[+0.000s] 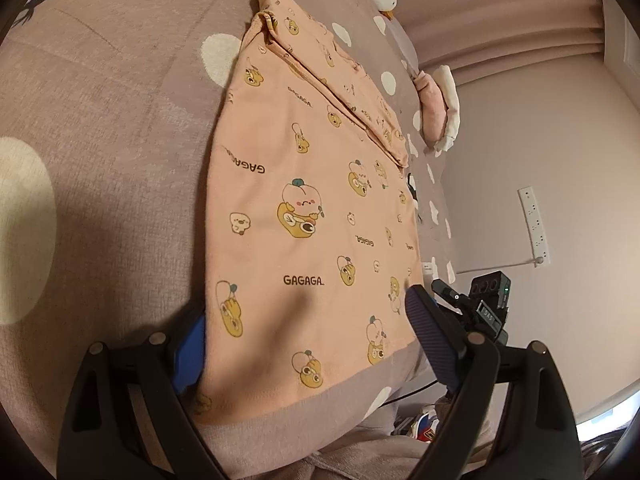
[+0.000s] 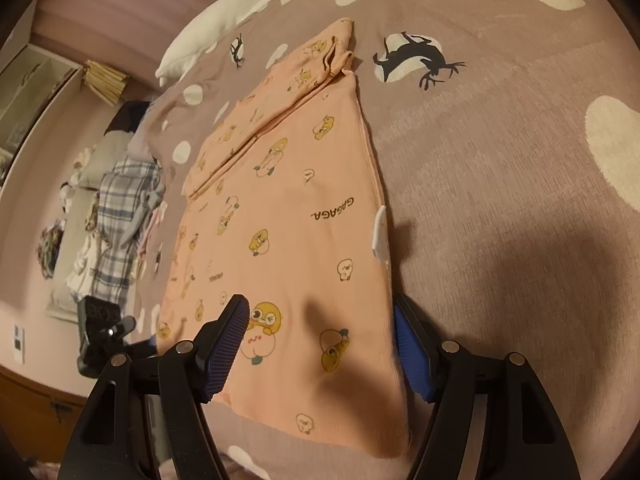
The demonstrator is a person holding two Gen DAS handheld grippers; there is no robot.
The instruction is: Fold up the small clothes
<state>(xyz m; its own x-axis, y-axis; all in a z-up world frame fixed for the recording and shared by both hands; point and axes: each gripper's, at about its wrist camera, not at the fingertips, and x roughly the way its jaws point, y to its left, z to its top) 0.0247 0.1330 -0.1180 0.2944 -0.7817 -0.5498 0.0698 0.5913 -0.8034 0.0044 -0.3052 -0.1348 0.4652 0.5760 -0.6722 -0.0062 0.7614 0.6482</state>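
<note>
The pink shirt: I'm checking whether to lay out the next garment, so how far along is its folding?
Partly done. The shirt lies flat on the bedspread with a sleeve already folded in across the top. In hand: both tongs, left and right, stand open at the near hem, gripping nothing yet. Left: folding the body up into a compact bundle.

Bedspread (image 1: 120, 120): mauve, white blobs, black deer silhouettes (image 2: 416, 60). White pillow (image 2: 224, 24) at far edge. Pink pleated curtain (image 1: 500, 12) behind. White power strip (image 1: 534, 224) mounted on wall. Plaid cloth (image 2: 120, 216) piled with other laundry beside bed. Stacked books (image 2: 102, 80) on shelf.
</note>
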